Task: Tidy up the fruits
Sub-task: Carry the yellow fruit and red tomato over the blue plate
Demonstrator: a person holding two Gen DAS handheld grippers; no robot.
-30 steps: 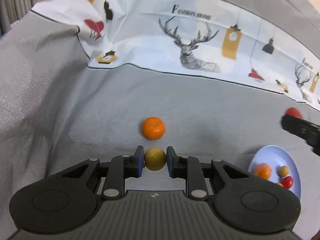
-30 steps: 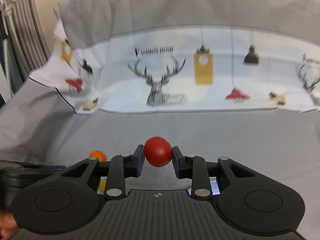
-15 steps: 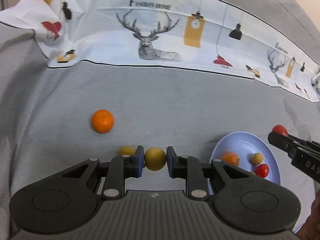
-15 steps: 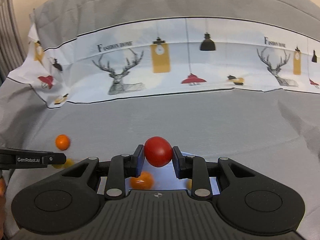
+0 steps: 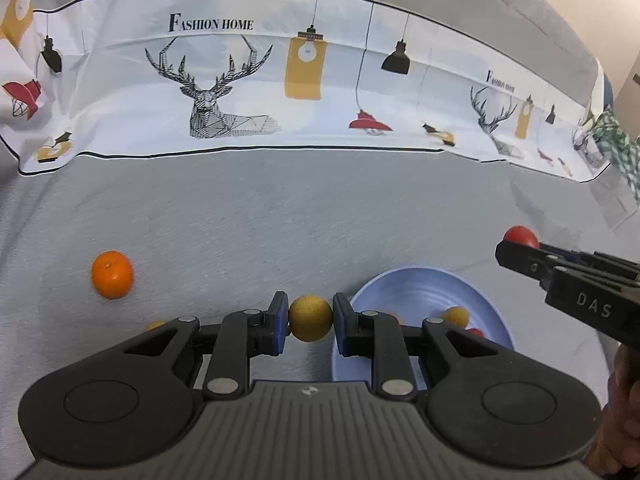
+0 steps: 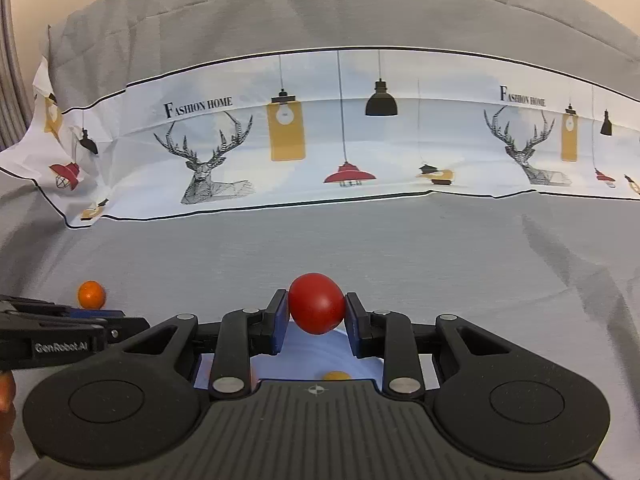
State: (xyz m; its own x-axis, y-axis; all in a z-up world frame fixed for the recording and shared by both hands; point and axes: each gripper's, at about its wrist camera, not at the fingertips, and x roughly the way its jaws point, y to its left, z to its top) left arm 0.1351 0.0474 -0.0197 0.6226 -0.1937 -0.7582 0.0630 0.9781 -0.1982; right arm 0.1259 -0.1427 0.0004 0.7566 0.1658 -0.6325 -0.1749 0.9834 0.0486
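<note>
My left gripper (image 5: 310, 322) is shut on a small yellow fruit (image 5: 310, 323), held just left of the pale blue plate (image 5: 404, 288). The plate holds another yellow fruit (image 5: 455, 316) and a red one (image 5: 476, 332), partly hidden behind my fingers. My right gripper (image 6: 317, 309) is shut on a red tomato (image 6: 317, 304), above the plate's (image 6: 316, 354) far edge. From the left wrist view the same gripper (image 5: 516, 246) comes in from the right with the tomato (image 5: 520, 237). An orange (image 5: 112, 274) lies on the grey cloth at the left, with a small yellow fruit (image 5: 155, 325) near it.
A grey cloth (image 5: 280, 216) covers the surface. A white printed cloth with deer and lamps (image 5: 240, 88) hangs along the back. The orange (image 6: 91, 294) also shows at the left of the right wrist view, behind the other gripper's black arm (image 6: 60, 336).
Both grippers have swung to the right with their fruits; the plate has come in under them, and the orange has slid to the left in the left wrist view.
</note>
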